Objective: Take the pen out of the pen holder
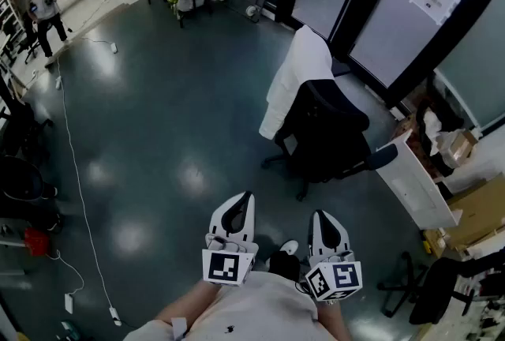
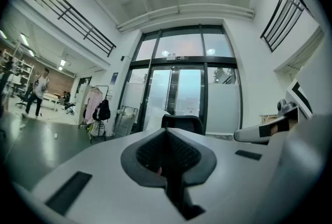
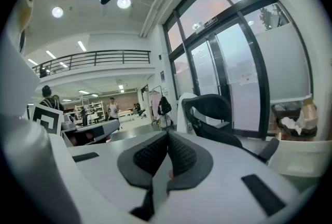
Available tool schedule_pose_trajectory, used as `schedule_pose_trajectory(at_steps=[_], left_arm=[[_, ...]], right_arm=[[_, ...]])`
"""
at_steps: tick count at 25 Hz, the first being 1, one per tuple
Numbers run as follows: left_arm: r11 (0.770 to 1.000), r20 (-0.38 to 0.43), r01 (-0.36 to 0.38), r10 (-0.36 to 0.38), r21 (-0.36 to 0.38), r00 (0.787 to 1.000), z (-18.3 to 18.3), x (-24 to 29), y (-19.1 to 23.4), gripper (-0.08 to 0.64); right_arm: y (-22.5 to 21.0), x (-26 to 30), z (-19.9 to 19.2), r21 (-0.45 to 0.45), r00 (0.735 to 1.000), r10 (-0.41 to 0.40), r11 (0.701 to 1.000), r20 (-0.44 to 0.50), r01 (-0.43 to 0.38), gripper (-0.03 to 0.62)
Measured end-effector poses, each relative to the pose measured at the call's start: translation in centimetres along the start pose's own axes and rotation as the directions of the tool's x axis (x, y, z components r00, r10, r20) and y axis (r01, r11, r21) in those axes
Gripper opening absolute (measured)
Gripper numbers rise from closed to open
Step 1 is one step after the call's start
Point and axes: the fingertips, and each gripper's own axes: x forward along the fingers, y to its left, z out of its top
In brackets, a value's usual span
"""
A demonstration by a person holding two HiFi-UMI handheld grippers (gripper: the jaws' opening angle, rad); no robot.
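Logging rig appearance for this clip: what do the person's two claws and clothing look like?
The left claw and right claw both have white, tapering shells lined with black textured pads. Each carries a cube bearing black-and-white square markers. The person wears a pale top.

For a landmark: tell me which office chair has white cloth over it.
The central black chair, white cloth on its back; the lower-right chair shows none.
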Motion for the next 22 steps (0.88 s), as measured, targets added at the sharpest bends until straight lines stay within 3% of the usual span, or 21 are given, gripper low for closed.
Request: schedule_pose_trajectory(at_steps=[6, 9, 13, 17, 22], left_arm=[[0.995, -0.013, 0.090, -0.090, 0.045, 0.996, -1.3, 2.6, -5.0, 0.011], [0.980, -0.029, 0.175, -0.173, 0.095, 0.985, -1.8, 3.5, -8.6, 0.011], [0.956, -0.063, 0.277, -0.272, 0.098, 0.960, -2.7, 3.8, -14.4, 0.011], [0.905, -0.091, 0.414, -0.406, 0.094, 0.909, -4.0, 3.1, -22.1, 0.011], [0.819, -0.141, 0.566, -0.552, 0.094, 0.822, -7.3, 0.0, -33.2, 0.011]], right_arm=[[-5.9, -1.4, -0.1, 0.074, 0.998, -0.052, 0.996, 0.033, 0.050, 0.017], [-8.2, -3.4, 0.0, 0.059, 0.992, -0.109, 0.993, 0.058, 0.105, 0.017], [-11.2, -8.2, -0.4, 0.033, 0.978, -0.204, 0.979, 0.054, 0.202, 0.017], [-15.6, -14.3, -1.6, 0.074, 0.949, -0.311, 0.949, 0.056, 0.306, 0.017], [-21.6, -24.1, -3.9, 0.164, 0.880, -0.466, 0.879, 0.088, 0.448, 0.017]])
